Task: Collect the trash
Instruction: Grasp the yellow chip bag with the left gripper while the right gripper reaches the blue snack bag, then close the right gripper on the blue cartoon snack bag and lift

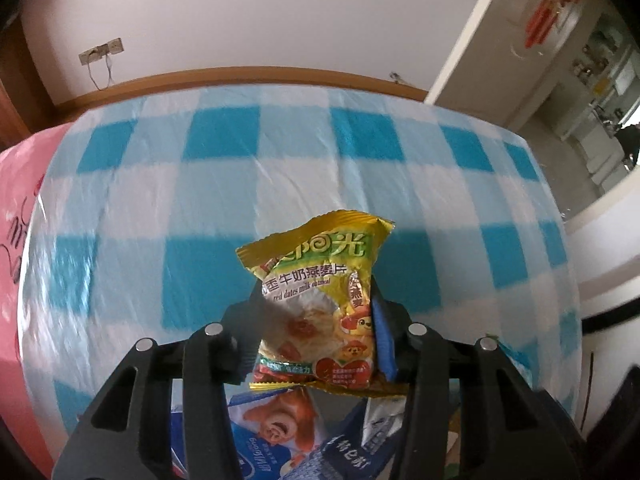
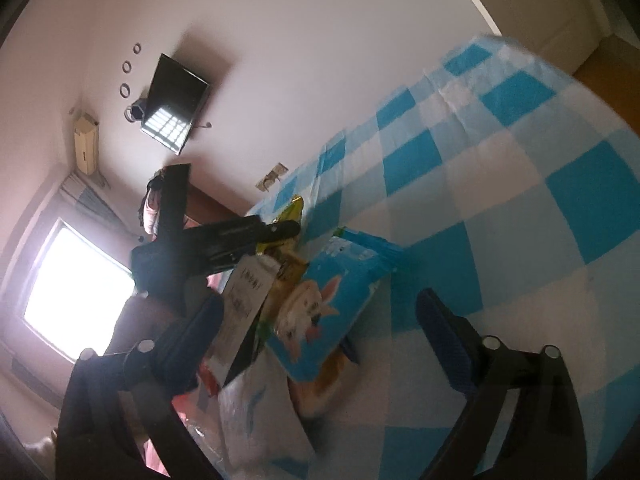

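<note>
Item: one yellow-and-green foil oatmeal sachet (image 1: pixel 320 304), printed front toward us, pinched upright between the pads of our left hand-held gripper (image 1: pixel 316 328), above the bench under its blue-and-white checked plastic cloth (image 1: pixel 280 168); we judge it is held clear of the cloth so it can be carried to the rest. Item: loose heap of wrappers, among them a blue rabbit-print snack bag (image 2: pixel 320 300) and a white pouch (image 2: pixel 256 412), lying on the cloth near the bench edge. Our right hand-held gripper (image 2: pixel 320 328) stands wide around the heap, gripping nothing, apparently poised to gather it.
</note>
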`<state>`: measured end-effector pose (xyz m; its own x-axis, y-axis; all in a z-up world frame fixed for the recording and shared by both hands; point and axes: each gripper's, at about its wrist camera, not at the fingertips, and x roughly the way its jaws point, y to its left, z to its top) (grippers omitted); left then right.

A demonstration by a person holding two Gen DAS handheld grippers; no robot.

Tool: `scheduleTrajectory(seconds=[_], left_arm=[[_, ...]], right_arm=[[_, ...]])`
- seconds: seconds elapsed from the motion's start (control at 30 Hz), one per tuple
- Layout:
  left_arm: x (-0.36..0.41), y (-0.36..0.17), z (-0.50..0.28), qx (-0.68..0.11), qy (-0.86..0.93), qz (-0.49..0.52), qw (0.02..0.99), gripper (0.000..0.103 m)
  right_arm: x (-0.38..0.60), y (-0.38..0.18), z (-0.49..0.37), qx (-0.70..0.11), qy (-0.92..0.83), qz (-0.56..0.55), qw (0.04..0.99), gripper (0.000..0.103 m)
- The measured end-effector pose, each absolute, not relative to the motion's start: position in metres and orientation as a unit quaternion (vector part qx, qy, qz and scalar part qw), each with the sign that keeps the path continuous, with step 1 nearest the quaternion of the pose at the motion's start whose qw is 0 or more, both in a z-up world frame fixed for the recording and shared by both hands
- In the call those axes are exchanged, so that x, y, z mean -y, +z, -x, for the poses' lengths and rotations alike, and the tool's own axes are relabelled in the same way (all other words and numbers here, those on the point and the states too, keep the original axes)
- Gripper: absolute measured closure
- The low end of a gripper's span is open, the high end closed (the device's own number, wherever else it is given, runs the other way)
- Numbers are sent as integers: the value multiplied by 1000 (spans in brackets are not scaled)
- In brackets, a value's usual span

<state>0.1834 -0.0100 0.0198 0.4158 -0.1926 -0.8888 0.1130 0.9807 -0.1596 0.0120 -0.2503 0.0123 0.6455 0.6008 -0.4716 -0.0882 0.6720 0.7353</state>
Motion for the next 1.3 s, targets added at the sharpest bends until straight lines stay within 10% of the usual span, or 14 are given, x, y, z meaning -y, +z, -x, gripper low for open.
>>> scheduleTrajectory(seconds=[0.63, 1.3], left_arm=[[-3, 23, -145, -493, -123, 110, 854, 59], [-24, 59, -106, -436, -123, 121, 883, 59]], right_arm=[[218, 8, -18, -417, 194, -261, 849, 54], [204, 12, -14, -410, 174, -204, 872, 63]])
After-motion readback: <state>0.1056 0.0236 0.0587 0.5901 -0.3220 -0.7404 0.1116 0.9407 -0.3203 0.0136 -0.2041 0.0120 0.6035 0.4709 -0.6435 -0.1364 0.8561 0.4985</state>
